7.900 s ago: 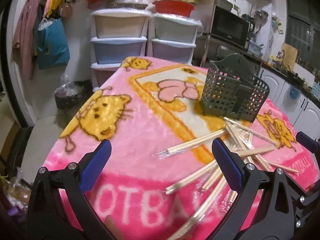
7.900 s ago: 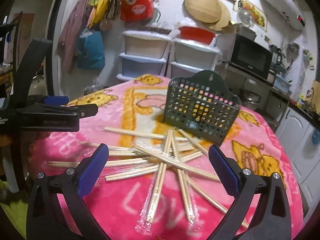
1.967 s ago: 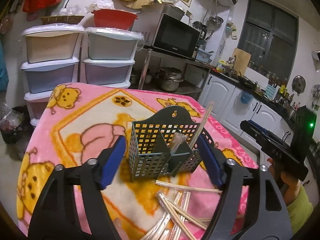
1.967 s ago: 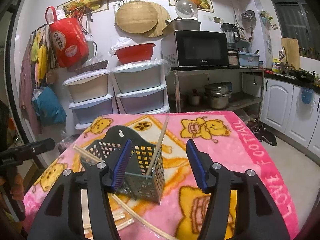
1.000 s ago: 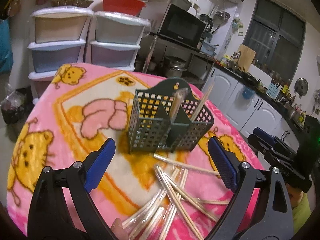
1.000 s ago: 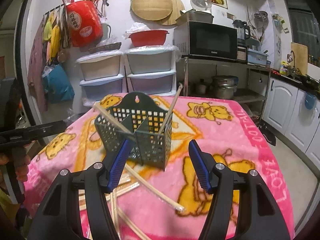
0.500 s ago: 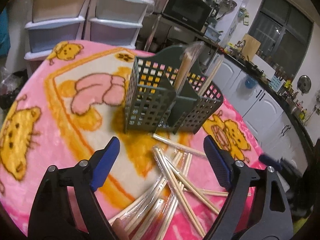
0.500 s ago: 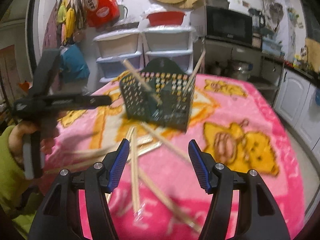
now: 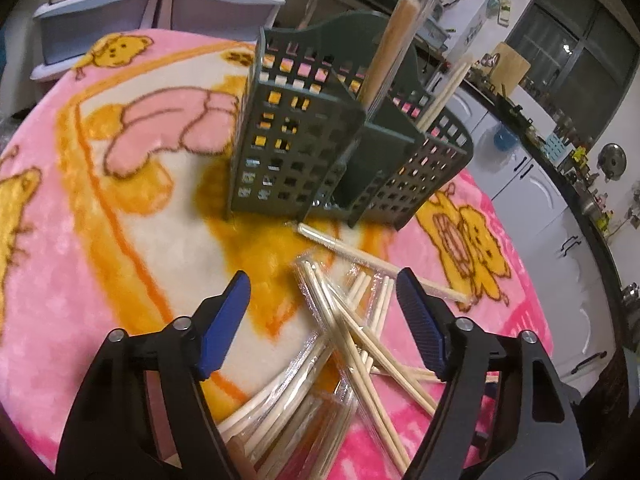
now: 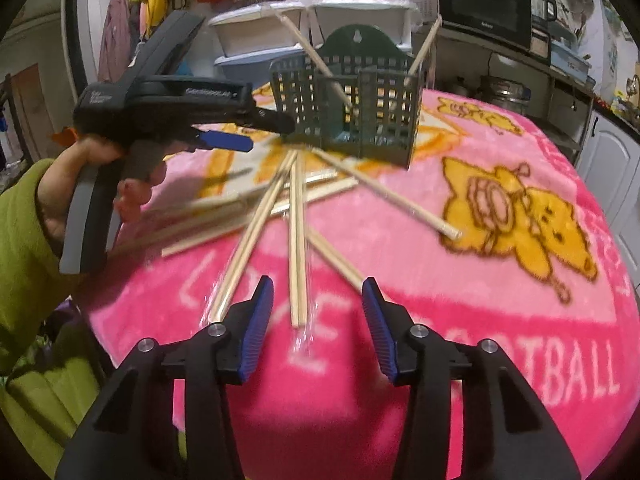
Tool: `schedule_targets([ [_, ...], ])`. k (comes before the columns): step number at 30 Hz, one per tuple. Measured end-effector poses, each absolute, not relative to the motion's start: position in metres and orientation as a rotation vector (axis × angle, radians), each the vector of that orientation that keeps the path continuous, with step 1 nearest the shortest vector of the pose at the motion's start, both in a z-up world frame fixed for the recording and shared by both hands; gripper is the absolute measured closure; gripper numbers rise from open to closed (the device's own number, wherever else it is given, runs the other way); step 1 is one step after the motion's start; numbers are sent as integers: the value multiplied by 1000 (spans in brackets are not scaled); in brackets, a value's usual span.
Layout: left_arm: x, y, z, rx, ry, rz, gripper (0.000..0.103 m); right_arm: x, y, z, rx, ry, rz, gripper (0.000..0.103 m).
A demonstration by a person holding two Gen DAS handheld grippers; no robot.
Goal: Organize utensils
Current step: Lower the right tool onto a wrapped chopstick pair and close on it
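A dark green slotted utensil basket [image 9: 320,152] stands on the pink blanket [image 9: 80,280] with two wrapped chopstick pairs [image 9: 390,40] leaning out of it. Several more wrapped chopsticks [image 9: 348,332] lie crossed in front of it. My left gripper [image 9: 322,280] hovers over the near end of that pile, its jaws closing, and nothing is pressed between the pads. In the right wrist view the basket [image 10: 352,104] is ahead. My right gripper [image 10: 317,285] is low over the blanket, jaws closing, with the end of one chopstick pair [image 10: 298,240] between them, untouched. A hand in a green sleeve holds the left gripper [image 10: 264,132].
Stacked plastic drawers [image 10: 256,28] and a microwave [image 10: 484,4] on a shelf stand behind the table. White cabinets [image 9: 532,200] run along the right. The blanket's edge drops off close under the right gripper and at the far left.
Both grippers have come down and forward from the basket toward the loose chopsticks. Both pairs of jaws have narrowed. The basket keeps its two chopstick pairs.
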State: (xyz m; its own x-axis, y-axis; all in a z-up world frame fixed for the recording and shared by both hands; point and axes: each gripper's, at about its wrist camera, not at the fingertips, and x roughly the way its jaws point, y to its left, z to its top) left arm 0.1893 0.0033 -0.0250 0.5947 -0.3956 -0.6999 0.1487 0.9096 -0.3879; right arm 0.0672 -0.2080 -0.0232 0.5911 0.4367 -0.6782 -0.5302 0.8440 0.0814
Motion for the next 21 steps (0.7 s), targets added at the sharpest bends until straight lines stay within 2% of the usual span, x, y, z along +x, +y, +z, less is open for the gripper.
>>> schedule_targets([
  [3, 196, 3, -32, -325, 904, -319, 41, 64, -209, -31, -136, 771, 578, 61],
  [11, 214, 0, -46, -347, 965, -316, 58, 64, -206, -41, -148, 799, 592, 66],
  [15, 216, 0, -51, -351, 984, -319, 70, 64, -207, -44, -165, 796, 586, 75],
  [18, 217, 4, -51, -361, 984, -319, 80, 65, -209, -44, -171, 793, 588, 91],
  [21, 218, 10, -49, -371, 981, -317, 86, 66, -212, -42, -148, 796, 601, 94],
])
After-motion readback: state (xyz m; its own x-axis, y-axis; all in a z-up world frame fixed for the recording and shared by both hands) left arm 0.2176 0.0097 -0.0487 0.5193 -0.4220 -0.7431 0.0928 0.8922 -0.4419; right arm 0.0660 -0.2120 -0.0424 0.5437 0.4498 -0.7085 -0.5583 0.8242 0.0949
